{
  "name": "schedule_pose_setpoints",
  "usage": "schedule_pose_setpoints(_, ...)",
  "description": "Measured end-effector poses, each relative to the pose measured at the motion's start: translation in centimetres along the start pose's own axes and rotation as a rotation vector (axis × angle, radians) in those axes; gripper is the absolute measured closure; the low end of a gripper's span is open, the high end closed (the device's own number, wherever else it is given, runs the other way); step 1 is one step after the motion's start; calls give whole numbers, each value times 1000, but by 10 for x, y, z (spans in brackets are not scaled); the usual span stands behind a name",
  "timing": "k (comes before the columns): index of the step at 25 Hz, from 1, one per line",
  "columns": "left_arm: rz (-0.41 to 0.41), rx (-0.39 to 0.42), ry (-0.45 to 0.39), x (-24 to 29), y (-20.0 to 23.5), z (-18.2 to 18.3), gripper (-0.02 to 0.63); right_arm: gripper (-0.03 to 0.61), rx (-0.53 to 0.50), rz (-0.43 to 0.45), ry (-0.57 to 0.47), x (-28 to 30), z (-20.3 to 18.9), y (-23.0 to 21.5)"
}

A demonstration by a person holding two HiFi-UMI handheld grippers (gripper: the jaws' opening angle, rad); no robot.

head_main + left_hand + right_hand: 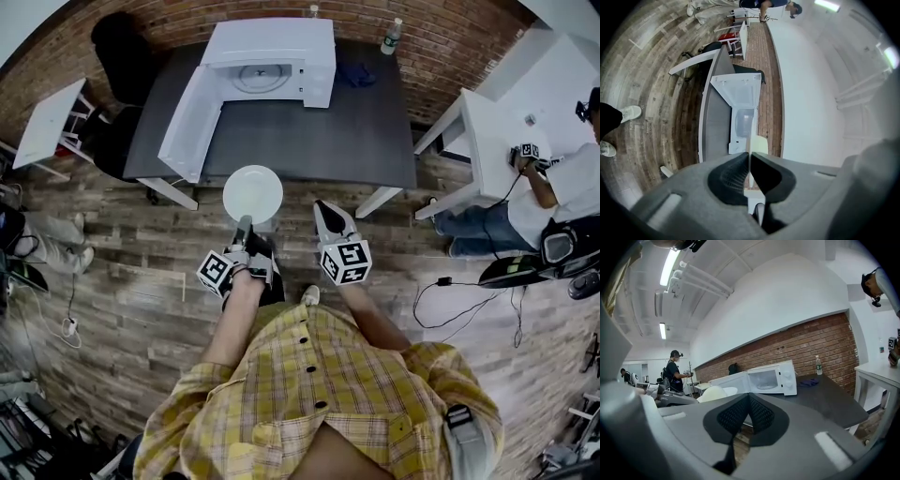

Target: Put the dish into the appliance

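A round white dish (252,194) hangs over the wooden floor just in front of the dark table (309,141). My left gripper (243,228) is shut on its near rim. In the left gripper view the dish (749,145) shows edge-on between the jaws of the left gripper (749,158). The white microwave (272,61) stands at the back of the table with its door (190,122) swung wide open to the left. My right gripper (328,217) is shut and empty, to the right of the dish. From the right gripper (749,398) I see the microwave (768,377) and the dish (711,393).
A water bottle (392,36) and a blue cloth (356,73) lie on the table right of the microwave. A white desk (492,141) with a seated person (553,202) is at the right. A small white table (49,122) and a black chair (122,56) stand at the left.
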State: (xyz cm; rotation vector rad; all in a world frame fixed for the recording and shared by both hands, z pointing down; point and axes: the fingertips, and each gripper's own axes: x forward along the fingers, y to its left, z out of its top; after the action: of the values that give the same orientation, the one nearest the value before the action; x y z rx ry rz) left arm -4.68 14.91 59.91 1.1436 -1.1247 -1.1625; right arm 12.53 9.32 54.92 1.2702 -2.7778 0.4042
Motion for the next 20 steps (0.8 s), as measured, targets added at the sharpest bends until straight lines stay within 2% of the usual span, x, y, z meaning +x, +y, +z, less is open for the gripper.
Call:
schedule_pose_setpoints(6, 39, -14, 20, 35, 12, 15, 600, 575, -8, -5, 12, 37, 2, -10)
schedule_pose_setpoints(11, -8, -16, 36, 76, -2, 34, 600, 575, -10, -24, 3, 78, 15, -19)
schedule_pose_setpoints(15, 29, 15, 49, 106, 4, 58, 600, 575, -4, -38, 3, 112, 20, -26)
schedule_pose_setpoints(20, 32, 8, 68, 147, -2, 80, 600, 575, 1, -62, 13, 152, 31, -37)
